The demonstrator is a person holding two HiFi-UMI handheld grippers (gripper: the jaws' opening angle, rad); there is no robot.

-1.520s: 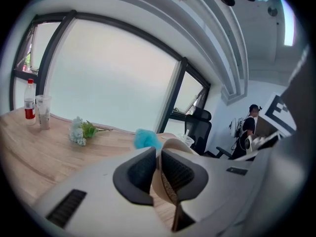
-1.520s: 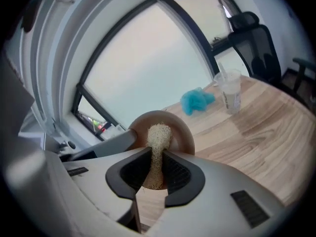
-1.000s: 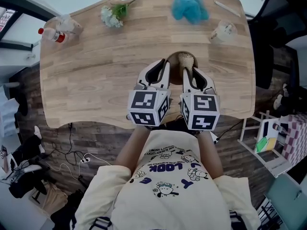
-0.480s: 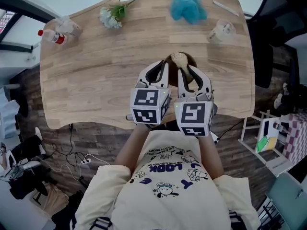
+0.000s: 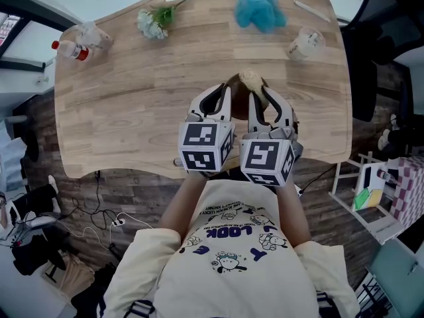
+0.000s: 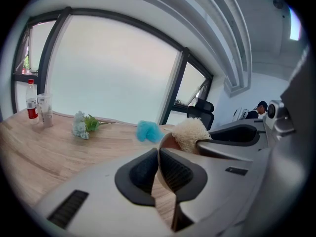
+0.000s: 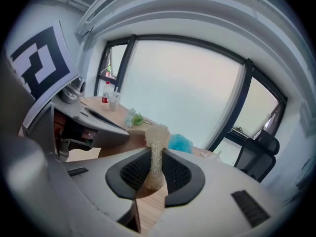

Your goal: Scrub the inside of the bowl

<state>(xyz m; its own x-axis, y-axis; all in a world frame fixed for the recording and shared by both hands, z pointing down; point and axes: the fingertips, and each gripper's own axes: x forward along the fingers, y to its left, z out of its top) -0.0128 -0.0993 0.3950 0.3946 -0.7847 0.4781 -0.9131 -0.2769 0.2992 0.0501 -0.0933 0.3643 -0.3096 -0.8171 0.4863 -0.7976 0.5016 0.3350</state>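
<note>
The bowl (image 5: 236, 99), brown and round, sits near the front edge of the wooden worktop (image 5: 132, 111), largely hidden in the head view. Only the left gripper view shows the left gripper (image 6: 159, 154) clamped on the bowl's rim. The right gripper view shows the right gripper (image 7: 157, 169) pinching a pale fibrous scrubber (image 7: 157, 135), held upright.

a: what's the person wearing?
b: a cream t-shirt (image 5: 242, 244) with short, loose sleeves (image 5: 142, 257). it's printed in navy with the word "look" and small cartoon figures.
a: and the tools?
b: the left gripper (image 5: 224, 93) and right gripper (image 5: 260, 95) have matching light grey shells with black-lined openings. at the rear of each sits a white cube (image 5: 204, 148) of black square markers. the pads (image 6: 174, 171) are black and ribbed, and behind them is a slotted vent (image 7: 251, 207).
</note>
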